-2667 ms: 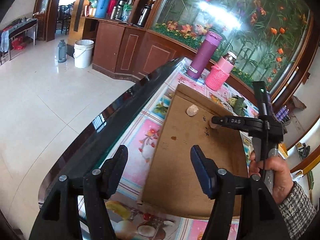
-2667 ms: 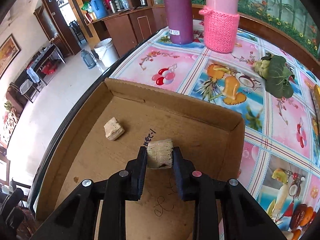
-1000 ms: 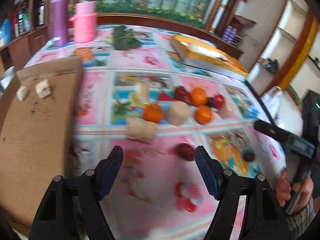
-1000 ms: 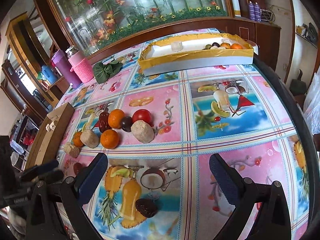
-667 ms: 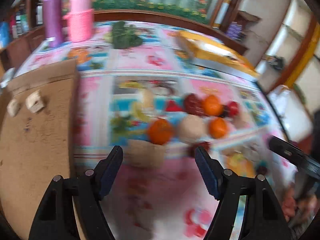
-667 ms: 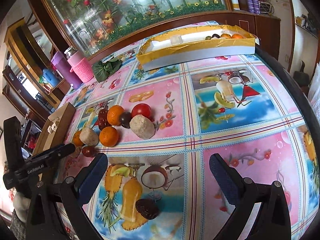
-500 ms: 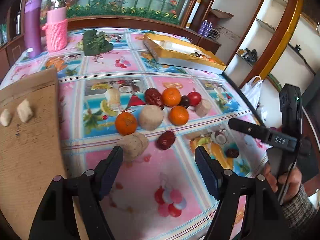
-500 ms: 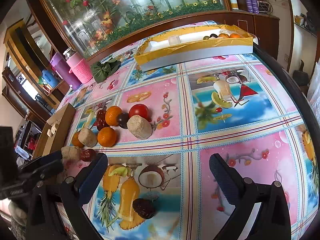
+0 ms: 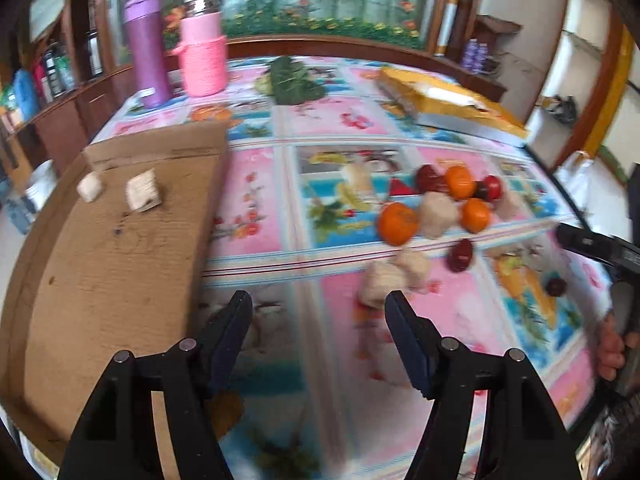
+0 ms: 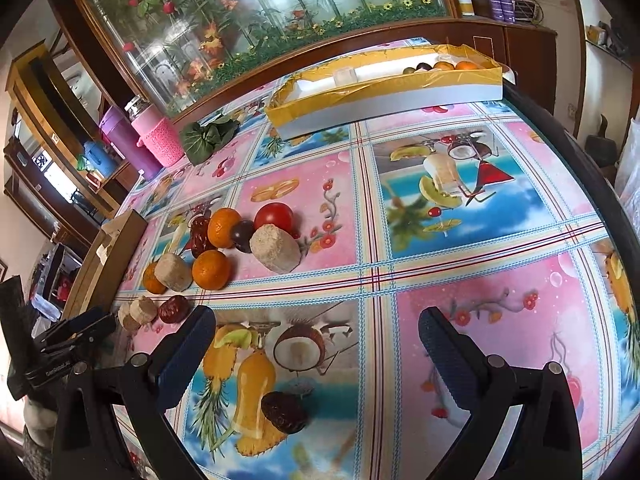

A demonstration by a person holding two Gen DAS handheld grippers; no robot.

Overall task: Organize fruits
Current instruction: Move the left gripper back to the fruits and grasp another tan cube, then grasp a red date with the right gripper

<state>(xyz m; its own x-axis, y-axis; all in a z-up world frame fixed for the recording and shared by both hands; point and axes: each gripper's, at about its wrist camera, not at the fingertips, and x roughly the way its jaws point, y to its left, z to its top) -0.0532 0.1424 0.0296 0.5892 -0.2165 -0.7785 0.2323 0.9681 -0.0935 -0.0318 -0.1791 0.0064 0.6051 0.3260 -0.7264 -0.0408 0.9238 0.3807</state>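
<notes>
A cluster of fruit lies on the fruit-print tablecloth: oranges [image 10: 211,269], a red tomato [image 10: 274,216], dark red dates [image 10: 174,309] and beige chunks [image 10: 275,249]. One dark date [image 10: 285,411] lies alone near my right gripper [image 10: 314,338], which is open and empty above the cloth. My left gripper [image 9: 318,312] is open and empty, just short of a beige chunk [image 9: 394,276]. A cardboard tray [image 9: 100,240] at the left holds two beige chunks [image 9: 140,191]. The oranges [image 9: 398,224] also show in the left wrist view.
A yellow-lined white box [image 10: 384,88] with some fruit stands at the far side. A purple flask [image 9: 147,46], a pink-sleeved jar [image 9: 203,46] and green leaves [image 9: 294,82] stand at the far edge. The table's dark rim [image 10: 568,148] runs along the right.
The right gripper let go of a beige chunk in the cardboard tray and drew back over the table, now open. The left gripper swung from the tray toward the fruit cluster.
</notes>
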